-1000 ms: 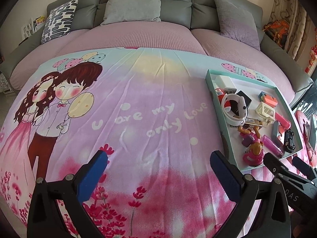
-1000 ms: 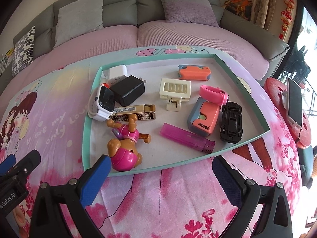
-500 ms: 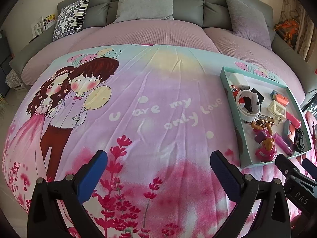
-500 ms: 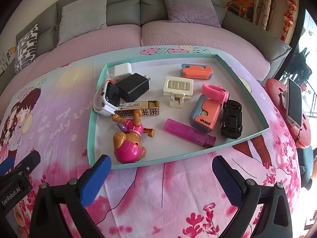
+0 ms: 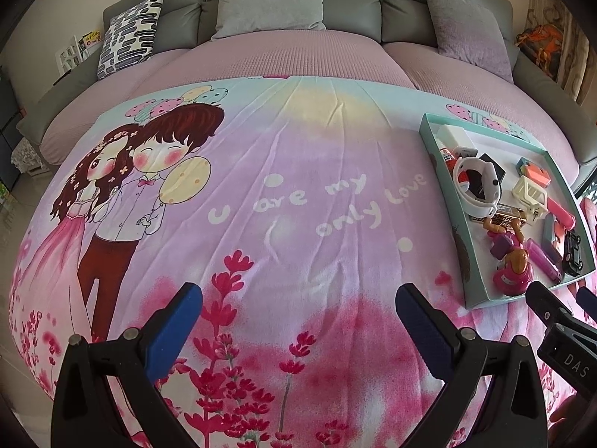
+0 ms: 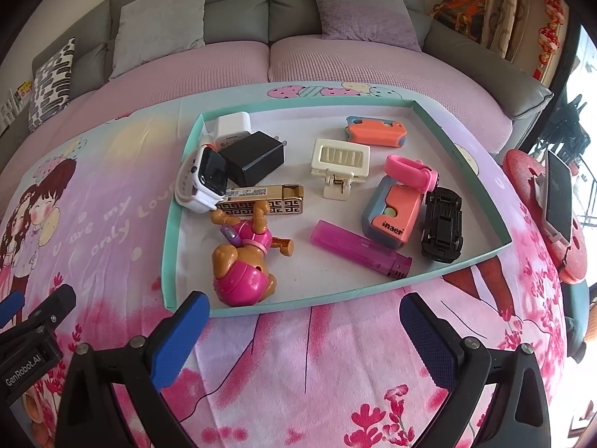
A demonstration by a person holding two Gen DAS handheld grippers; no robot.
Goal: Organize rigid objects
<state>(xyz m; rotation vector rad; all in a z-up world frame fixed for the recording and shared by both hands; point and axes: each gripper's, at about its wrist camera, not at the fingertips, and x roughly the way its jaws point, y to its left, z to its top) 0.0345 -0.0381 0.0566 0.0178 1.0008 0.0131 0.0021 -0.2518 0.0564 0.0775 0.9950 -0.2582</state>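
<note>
Left hand-held gripper (image 5: 298, 311): fingers spread wide, nothing between them, held above the printed blanket (image 5: 283, 201) over the cartoon couple and lettering.

Right hand-held gripper (image 6: 304, 315): fingers likewise spread and empty, positioned just in front of the near rim of the teal tray (image 6: 169, 224).

Tray contents, all lying inside the rim:
- pink toy dog (image 6: 242, 261) at the near left corner;
- white smartwatch (image 6: 203, 179) at the left wall, leaning against a black charger (image 6: 253, 156), with a white charger (image 6: 233, 125) behind;
- gold patterned lighter (image 6: 266, 201) touching the watch;
- cream clip (image 6: 339, 162) mid-tray;
- purple lighter (image 6: 360, 248) near the front rim;
- black toy car (image 6: 442, 224) at the right.

A sofa (image 6: 238, 3) stands behind the blanket.
</note>
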